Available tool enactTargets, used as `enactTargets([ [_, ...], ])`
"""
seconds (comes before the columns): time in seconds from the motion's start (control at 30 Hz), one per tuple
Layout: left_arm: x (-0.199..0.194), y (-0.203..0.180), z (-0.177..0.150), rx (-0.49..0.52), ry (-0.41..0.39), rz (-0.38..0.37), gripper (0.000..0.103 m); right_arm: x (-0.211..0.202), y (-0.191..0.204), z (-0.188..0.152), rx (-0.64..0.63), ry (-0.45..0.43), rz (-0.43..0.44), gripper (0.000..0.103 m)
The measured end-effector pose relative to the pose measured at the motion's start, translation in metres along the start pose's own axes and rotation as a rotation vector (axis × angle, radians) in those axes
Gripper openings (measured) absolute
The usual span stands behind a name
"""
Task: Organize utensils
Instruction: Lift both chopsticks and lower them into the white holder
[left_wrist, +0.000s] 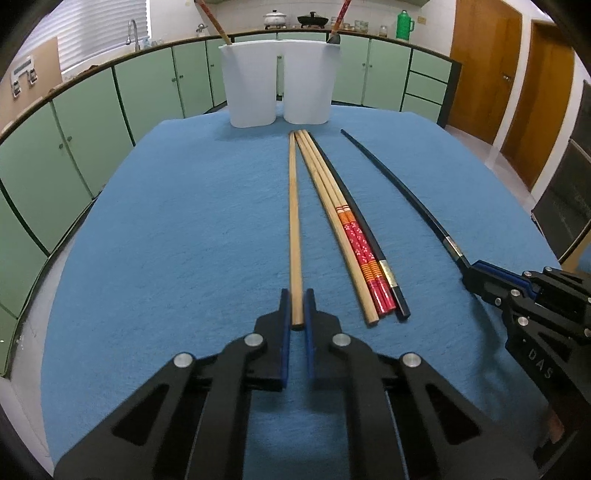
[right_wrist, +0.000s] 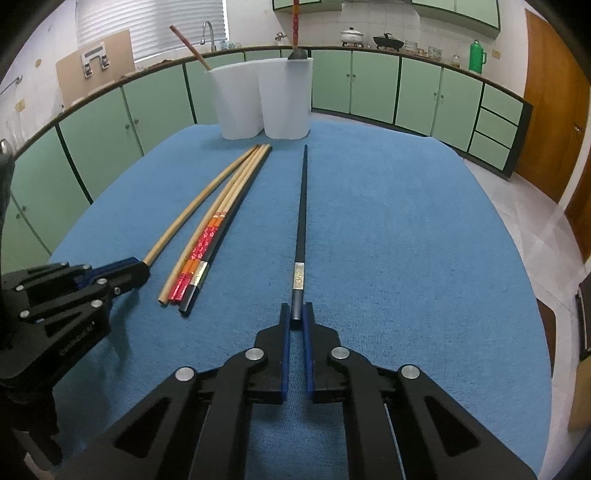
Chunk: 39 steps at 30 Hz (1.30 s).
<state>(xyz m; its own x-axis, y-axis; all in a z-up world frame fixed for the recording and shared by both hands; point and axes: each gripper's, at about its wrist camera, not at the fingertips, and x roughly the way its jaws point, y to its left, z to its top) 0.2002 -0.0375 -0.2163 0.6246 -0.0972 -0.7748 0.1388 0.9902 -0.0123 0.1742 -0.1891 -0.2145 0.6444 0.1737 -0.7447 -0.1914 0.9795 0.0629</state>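
Observation:
My left gripper (left_wrist: 296, 300) is shut on the near end of a plain wooden chopstick (left_wrist: 294, 221) that lies on the blue cloth (left_wrist: 166, 240). My right gripper (right_wrist: 296, 312) is shut on the near end of a black chopstick (right_wrist: 301, 214); it also shows in the left wrist view (left_wrist: 399, 184). Between them lies a bundle (left_wrist: 354, 236) of one plain, two red-patterned and one black chopstick. A white two-compartment holder (left_wrist: 277, 81) stands at the far edge, with a red-handled utensil (left_wrist: 216, 22) in the left cup and another (left_wrist: 340, 18) in the right.
The round table drops off past the blue cloth on all sides. Green cabinets (left_wrist: 92, 122) run along the back under a counter with pots and a green flask (left_wrist: 404, 24). Wooden doors (left_wrist: 484, 66) stand at the right.

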Motion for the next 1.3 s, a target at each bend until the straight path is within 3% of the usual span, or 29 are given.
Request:
enactTargets([
  [0.17,-0.015,0.005,0.005,-0.012,-0.034,-0.012,0.006,-0.016,-0.002,0.006,-0.013,-0.031,0.014,0.006],
  [0.3,-0.044,0.008,0.018,0.011,-0.110,-0.001,0.006,-0.034,-0.006,0.019,-0.022,-0.069,0.017,0.006],
  [0.73,-0.131,0.020,0.094,0.015,-0.369,-0.036,0.006,-0.106,-0.020,0.105,-0.041,-0.227,0.055,0.006],
  [1.3,-0.159,0.021,0.171,0.032,-0.480,-0.163,0.006,-0.136,-0.020,0.217,-0.113,-0.282,0.118,0.006],
])
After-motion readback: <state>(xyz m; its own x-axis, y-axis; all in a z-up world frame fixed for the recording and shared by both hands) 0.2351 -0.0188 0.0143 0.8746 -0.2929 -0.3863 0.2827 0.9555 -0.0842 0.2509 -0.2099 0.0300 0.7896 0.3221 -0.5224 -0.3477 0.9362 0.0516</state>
